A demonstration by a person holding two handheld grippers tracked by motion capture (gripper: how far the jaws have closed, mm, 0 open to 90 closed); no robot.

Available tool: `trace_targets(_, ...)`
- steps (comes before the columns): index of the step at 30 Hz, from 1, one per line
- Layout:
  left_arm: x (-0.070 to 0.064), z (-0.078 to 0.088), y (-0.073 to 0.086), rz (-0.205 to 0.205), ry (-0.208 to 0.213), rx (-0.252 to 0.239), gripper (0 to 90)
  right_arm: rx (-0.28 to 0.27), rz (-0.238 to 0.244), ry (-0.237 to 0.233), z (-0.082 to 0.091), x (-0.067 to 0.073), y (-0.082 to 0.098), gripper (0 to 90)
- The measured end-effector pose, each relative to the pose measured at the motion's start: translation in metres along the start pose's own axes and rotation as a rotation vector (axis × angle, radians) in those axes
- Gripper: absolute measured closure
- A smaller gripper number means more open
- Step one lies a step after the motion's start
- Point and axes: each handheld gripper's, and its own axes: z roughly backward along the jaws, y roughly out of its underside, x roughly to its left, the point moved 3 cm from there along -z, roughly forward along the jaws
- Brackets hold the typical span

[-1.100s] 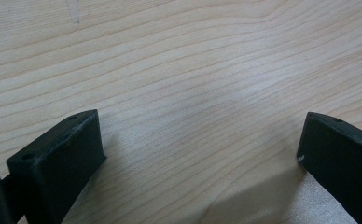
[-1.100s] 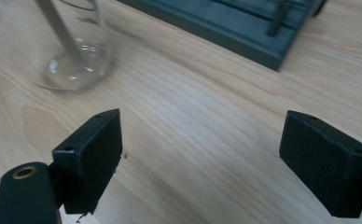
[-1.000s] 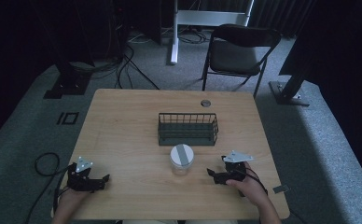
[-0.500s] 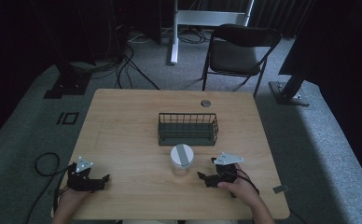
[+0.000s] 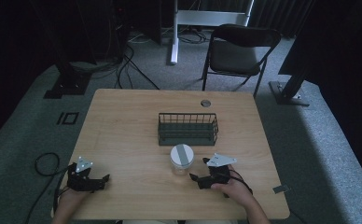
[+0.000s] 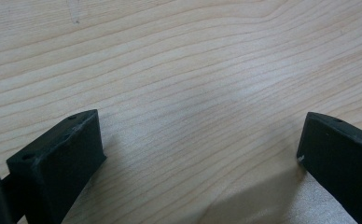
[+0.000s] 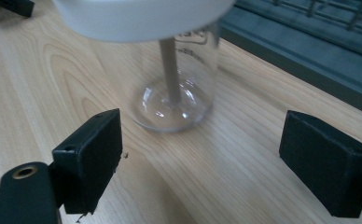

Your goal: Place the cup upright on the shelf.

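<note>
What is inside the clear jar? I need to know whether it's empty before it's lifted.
Through the jar's clear wall, a grey strip runs down to a bare-looking bottom. The white lid covers the top, hiding what lies just under it.

My high view looks forward and down over the whole table (image 5: 123, 140). My two claw views sit low, close to its wood; the right one shares the jar (image 7: 174, 70) with it.

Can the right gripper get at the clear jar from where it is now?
Probably yes: the right gripper has its jaws open toward the clear jar, with bare table between them.
</note>
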Motion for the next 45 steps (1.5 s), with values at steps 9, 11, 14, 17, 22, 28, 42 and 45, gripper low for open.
trace_targets(9, 0.0, 0.0, 0.0, 0.0, 0.0, 0.0, 0.5, -0.011, 0.017, -0.028, -0.009, 0.009, -0.005, 13.0)
trace_targets(11, 0.0, 0.0, 0.0, 0.0, 0.0, 0.001, 0.5, -0.016, 0.02, -0.034, -0.012, 0.011, -0.006, 13.0)
trace_targets(14, 0.0, 0.0, 0.0, 0.0, 0.0, 0.0, 0.5, -0.024, 0.024, -0.036, -0.014, 0.013, -0.008, 13.0)
trace_targets(17, 0.0, 0.0, 0.0, 0.0, 0.0, 0.0, 0.5, -0.032, 0.03, -0.032, -0.017, 0.015, -0.01, 13.0)
trace_targets(22, 0.0, 0.0, 0.0, 0.0, 0.0, 0.0, 0.5, -0.052, 0.03, -0.032, -0.022, 0.017, -0.015, 13.0)
trace_targets(28, 0.0, 0.0, 0.0, 0.0, 0.0, 0.0, 0.5, -0.073, 0.04, -0.029, -0.025, 0.02, -0.02, 13.0)
trace_targets(42, 0.0, 0.0, 0.0, -0.001, 0.0, 0.001, 0.5, -0.126, -0.003, -0.024, -0.033, 0.022, -0.026, 13.0)
trace_targets(45, 0.0, 0.0, 0.0, 0.0, 0.0, 0.0, 0.5, -0.139, -0.009, -0.024, -0.035, 0.023, -0.027, 12.9)
